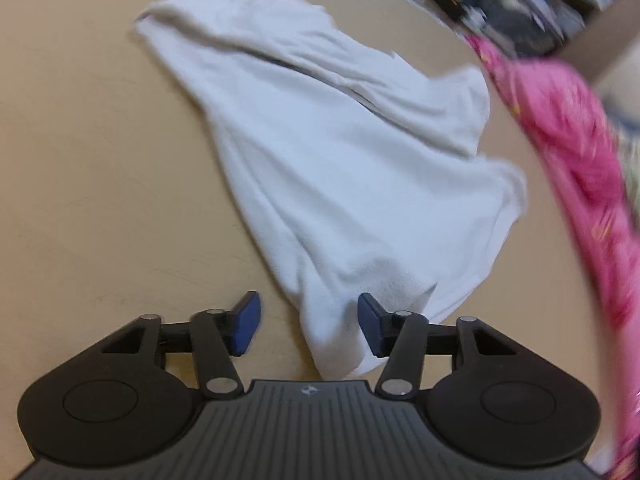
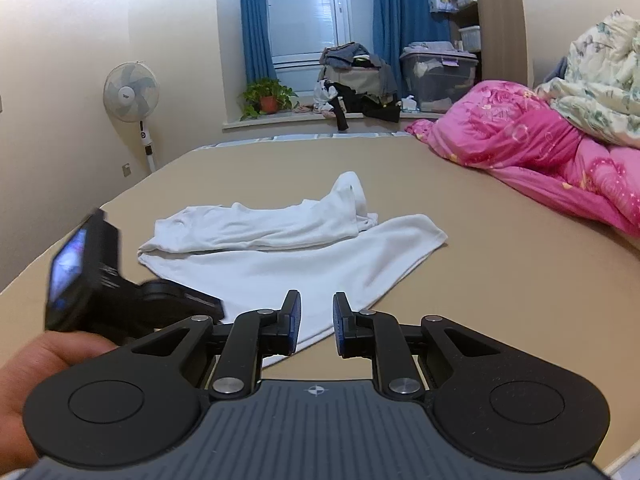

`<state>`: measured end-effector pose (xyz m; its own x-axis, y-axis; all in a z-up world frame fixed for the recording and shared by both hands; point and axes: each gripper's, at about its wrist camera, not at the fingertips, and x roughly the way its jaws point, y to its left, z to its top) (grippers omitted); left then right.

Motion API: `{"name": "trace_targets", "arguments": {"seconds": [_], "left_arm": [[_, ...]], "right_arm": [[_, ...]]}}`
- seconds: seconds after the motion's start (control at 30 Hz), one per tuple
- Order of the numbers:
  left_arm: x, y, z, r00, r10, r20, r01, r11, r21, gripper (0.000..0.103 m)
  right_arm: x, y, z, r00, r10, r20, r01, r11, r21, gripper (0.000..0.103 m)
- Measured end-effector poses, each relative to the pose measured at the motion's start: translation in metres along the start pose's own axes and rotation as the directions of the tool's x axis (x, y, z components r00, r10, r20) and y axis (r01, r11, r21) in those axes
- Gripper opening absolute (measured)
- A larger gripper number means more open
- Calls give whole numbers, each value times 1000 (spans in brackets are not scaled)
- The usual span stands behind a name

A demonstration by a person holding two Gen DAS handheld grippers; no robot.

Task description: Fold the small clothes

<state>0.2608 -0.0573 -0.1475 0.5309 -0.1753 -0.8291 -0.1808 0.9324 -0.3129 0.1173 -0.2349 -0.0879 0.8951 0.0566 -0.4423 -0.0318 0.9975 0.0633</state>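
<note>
A white garment (image 1: pixel 328 168) lies crumpled on the beige bed sheet (image 1: pixel 80 184), partly folded over itself. My left gripper (image 1: pixel 308 322) is open, low over the garment's near corner, which lies between its blue pads (image 1: pixel 246 322). In the right wrist view the same white garment (image 2: pixel 288 248) spreads ahead. My right gripper (image 2: pixel 316 322) is open and empty, just above the garment's near corner. The left gripper's body and the hand holding it show at the left (image 2: pixel 100 292).
A pink quilt (image 2: pixel 540 148) and a floral quilt (image 2: pixel 600 92) are heaped on the right of the bed; the pink quilt (image 1: pixel 580 168) lies close to the garment. A fan (image 2: pixel 130 96), a plant (image 2: pixel 270 98) and storage boxes (image 2: pixel 438 76) stand beyond the bed.
</note>
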Motion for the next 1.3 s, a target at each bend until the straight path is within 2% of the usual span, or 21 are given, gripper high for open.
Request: {"name": "trace_targets", "arguments": {"seconds": [0.03,0.07,0.13,0.23,0.3,0.37,0.47,0.5,0.53,0.6,0.7,0.73,0.83,0.93,1.07,1.13,1.2,1.3], "left_arm": [[2,-7,-1,999,53,3,-53,995,82,3],[2,-10,-3,997,81,-2,-80,987,139,3],[-16,-2,-5,998,68,15,-70,979,192,2],[-65,23,-13,995,33,99,-63,948,313,1],[-101,49,-22,992,34,119,-76,925,371,1],[-131,82,-30,989,53,135,-104,908,406,0],[-168,134,-43,992,67,106,-106,899,425,0],[-176,148,-48,991,97,89,-126,895,429,0],[-183,162,-50,990,124,66,-140,897,420,0],[-203,187,-49,997,60,46,-72,935,347,0],[-217,202,-58,991,-11,132,-36,936,349,0],[-211,209,-62,990,-33,135,-13,946,324,0],[-185,214,-62,995,-78,59,63,972,227,0],[-175,195,-52,989,-115,98,87,964,250,5],[-143,184,-35,985,-162,67,147,972,185,15],[-129,182,-26,981,-186,58,176,974,141,23],[-114,183,-18,980,-192,46,188,978,90,29],[-97,186,-10,979,-201,20,201,979,17,32]], "right_arm": [[0,0,0,1000,-3,0,3,1000,-2,18],[1,0,1,1000,-7,-1,7,1000,-6,18],[2,-2,0,1000,-22,-8,22,1000,-6,18],[-1,-7,-1,999,-43,-15,43,999,0,18],[-3,-10,-1,998,-55,-16,55,998,13,18],[-6,-15,-1,998,-63,-17,63,997,34,18],[-11,-21,-1,998,-68,-16,69,995,69,18],[-12,-23,-1,997,-73,-16,74,994,76,18],[-13,-24,-1,997,-76,-19,78,993,83,18],[-12,-28,0,996,-77,-34,80,992,100,18],[-1,-34,4,996,-59,-63,65,992,104,18],[5,-35,6,996,-58,-71,64,993,95,20],[28,-44,11,992,-79,-94,87,993,80,26],[52,-52,12,987,-111,-117,121,989,86,27],[81,-65,17,990,-113,-85,119,990,74,32],[96,-73,17,989,-121,-84,127,989,69,44],[112,-79,16,989,-122,-83,127,990,60,49],[133,-88,18,993,-101,-67,105,993,58,55]]}}
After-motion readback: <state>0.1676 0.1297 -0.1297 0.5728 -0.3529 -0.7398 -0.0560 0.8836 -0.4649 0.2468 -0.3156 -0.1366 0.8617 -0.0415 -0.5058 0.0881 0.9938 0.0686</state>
